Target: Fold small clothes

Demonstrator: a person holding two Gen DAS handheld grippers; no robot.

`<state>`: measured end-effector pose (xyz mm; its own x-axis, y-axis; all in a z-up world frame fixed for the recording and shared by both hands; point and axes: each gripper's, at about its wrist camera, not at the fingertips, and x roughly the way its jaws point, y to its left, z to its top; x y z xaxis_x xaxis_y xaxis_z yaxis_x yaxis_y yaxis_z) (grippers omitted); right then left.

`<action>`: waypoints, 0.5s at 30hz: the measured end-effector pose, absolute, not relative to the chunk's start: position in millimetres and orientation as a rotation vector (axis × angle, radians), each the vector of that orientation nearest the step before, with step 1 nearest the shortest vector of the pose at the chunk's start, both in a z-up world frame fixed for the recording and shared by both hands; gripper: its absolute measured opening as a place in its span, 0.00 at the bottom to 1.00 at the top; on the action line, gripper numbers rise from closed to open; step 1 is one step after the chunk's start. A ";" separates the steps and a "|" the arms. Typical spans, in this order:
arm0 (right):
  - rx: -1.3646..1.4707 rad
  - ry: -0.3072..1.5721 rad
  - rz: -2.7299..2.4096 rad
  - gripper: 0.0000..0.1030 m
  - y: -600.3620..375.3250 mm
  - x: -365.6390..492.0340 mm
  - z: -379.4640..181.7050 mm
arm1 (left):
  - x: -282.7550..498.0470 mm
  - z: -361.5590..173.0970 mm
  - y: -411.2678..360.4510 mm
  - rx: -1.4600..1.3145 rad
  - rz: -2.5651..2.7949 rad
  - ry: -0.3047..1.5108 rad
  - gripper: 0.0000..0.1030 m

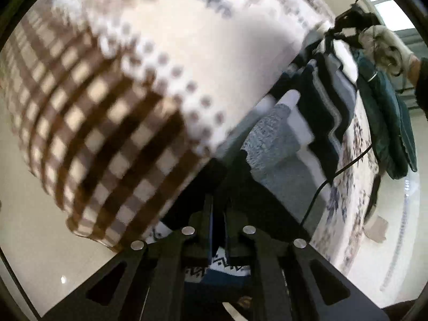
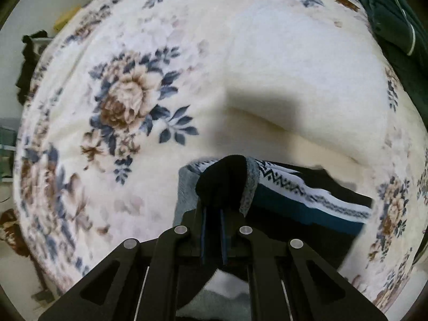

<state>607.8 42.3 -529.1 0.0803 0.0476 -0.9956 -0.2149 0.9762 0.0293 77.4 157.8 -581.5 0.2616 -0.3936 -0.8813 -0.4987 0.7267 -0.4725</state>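
The garment in hand is a small knitted sweater (image 2: 307,198), banded in dark navy, teal, white and grey with a zigzag trim, and it hangs stretched between the two tools above a floral blanket (image 2: 240,53). The right gripper (image 2: 212,208) is clenched on a dark, grey-edged corner of the sweater, the cloth bunched over its tips, and the rest of the garment trails off to the right of that tool, low over the blanket. The left gripper (image 1: 218,214) is likewise closed on the same sweater (image 1: 315,112): dark fabric sits between its narrow jaws and the zigzag trim shows beneath them. From the left wrist view the sweater's long axis runs up and to the right, from this tool toward the other gripper (image 1: 347,24), held in a gloved hand (image 1: 385,45) at the far end. Judged from this, the coming move turns on that span: the cloth is suspended along a line between the two hands, each holding one end, neither nearer to its middle, and it needs laying flat on the blanket before a fold. The blanket is plush and cream, with blue and brown flower prints and a soft ridge near its centre. A checked brown-and-white cloth (image 1: 101,144) with a dotted white part lies blurred close beside the left tool. A dark green garment (image 2: 396,26) lies at the blanket's far right edge.
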 end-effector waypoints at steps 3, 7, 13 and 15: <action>-0.091 1.551 0.192 0.21 44.7 603.8 -551.3 | 62.0 -604.5 171.4 -0.918 0.082 1.392 0.20; 0.074 1.594 0.289 0.54 21.4 571.6 -547.0 | 32.0 -604.9 194.2 -1.018 0.150 1.366 0.29; 0.082 1.596 0.427 0.54 -37.9 452.3 -530.1 | 12.7 -582.0 208.1 -1.087 0.211 1.281 0.57; 0.109 1.635 0.426 0.54 -67.6 399.8 -536.0 | 21.2 -578.7 198.1 -1.037 0.187 1.301 0.57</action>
<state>399.8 -67.6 -536.0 -0.1174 0.3191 -0.9404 -0.1800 0.9244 0.3362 21.2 198.1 -578.7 0.3200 -0.4195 -0.8495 -0.6421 0.5632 -0.5201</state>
